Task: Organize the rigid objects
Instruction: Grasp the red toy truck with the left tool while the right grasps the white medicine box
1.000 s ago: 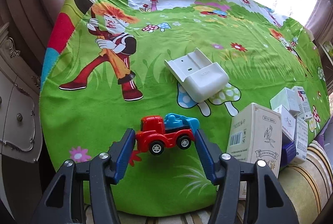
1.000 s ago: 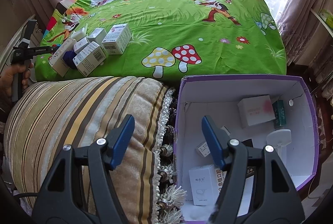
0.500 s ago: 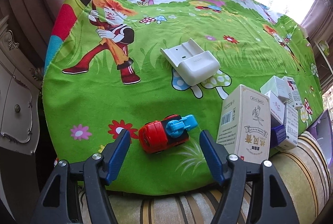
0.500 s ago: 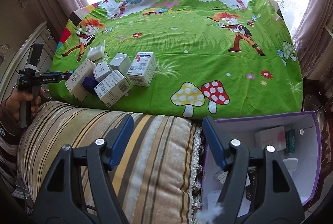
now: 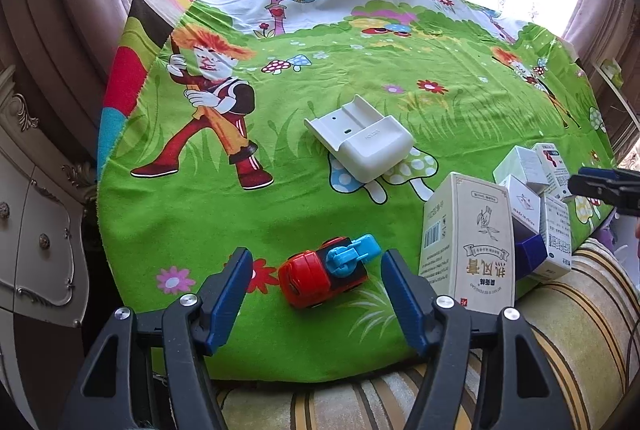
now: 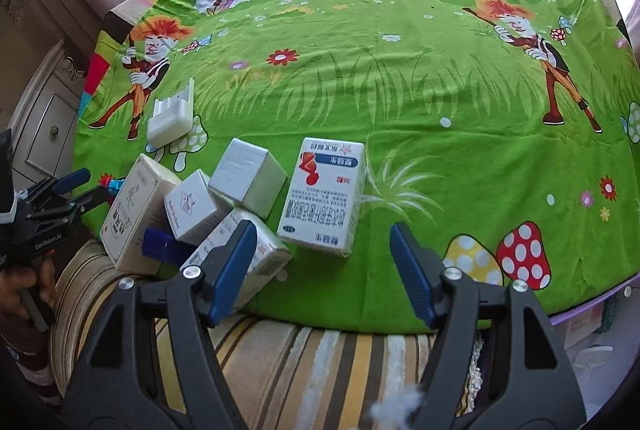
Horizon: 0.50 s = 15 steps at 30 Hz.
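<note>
A red toy truck (image 5: pixel 328 274) with a blue top lies tipped on the green cartoon cloth (image 5: pixel 240 214) near its front edge. My left gripper (image 5: pixel 316 253) straddles it; its jaws are closing and the pads stand clear of the truck. My right gripper (image 6: pixel 323 226) hangs open just before a white medicine box (image 6: pixel 326 194), nothing between its fingers. Left of that box lie a tall cream box (image 6: pixel 136 206), several small white boxes (image 6: pixel 248 176) and a dark blue box (image 6: pixel 160 244). A white plastic holder (image 5: pixel 364 142) lies mid-cloth.
A striped cushion (image 6: pixel 280 370) runs along the cloth's front edge. A purple bin (image 6: pixel 584 318) with small items shows at the lower right of the right wrist view. A white cabinet (image 5: pixel 36 230) stands left, curtains and a bright window behind. A hand (image 6: pixel 24 282) holds the left gripper (image 6: pixel 76 190).
The left gripper let go of the truck, which now lies tipped on the cloth. The right gripper swung left from above the purple bin to the boxes on the cloth.
</note>
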{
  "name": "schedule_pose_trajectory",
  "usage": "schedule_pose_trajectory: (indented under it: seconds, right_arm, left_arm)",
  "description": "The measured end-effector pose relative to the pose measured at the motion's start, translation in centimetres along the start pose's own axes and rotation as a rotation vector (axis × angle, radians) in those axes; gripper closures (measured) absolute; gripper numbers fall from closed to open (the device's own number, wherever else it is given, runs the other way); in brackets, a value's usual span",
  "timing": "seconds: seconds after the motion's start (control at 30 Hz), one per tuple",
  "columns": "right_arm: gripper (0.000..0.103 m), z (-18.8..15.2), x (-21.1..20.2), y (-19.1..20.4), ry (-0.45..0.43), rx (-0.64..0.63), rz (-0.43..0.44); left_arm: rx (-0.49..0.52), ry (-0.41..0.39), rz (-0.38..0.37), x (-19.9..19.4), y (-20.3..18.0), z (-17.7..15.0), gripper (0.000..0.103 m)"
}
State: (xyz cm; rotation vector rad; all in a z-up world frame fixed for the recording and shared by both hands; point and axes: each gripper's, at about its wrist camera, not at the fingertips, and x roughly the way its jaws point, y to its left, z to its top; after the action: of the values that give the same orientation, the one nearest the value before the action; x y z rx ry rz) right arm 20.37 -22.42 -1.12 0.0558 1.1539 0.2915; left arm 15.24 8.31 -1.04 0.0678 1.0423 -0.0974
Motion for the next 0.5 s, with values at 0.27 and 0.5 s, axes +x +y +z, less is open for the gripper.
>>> schedule_pose_trajectory:
  seconds: [0.27, 0.5]
  right_arm:
    - [0.035, 1.1, 3.0, 0.1, 0.021, 0.006, -0.075]
    - [0.059, 0.9, 3.2, 0.1, 0.008, -0.014, -0.078]
  left_arm:
    - [0.251, -0.022, 0.006, -0.5, -1.7, -0.5, 0.046]
    - [0.470, -0.005, -0.009, 0.0, -3.0, 0.3, 0.057]
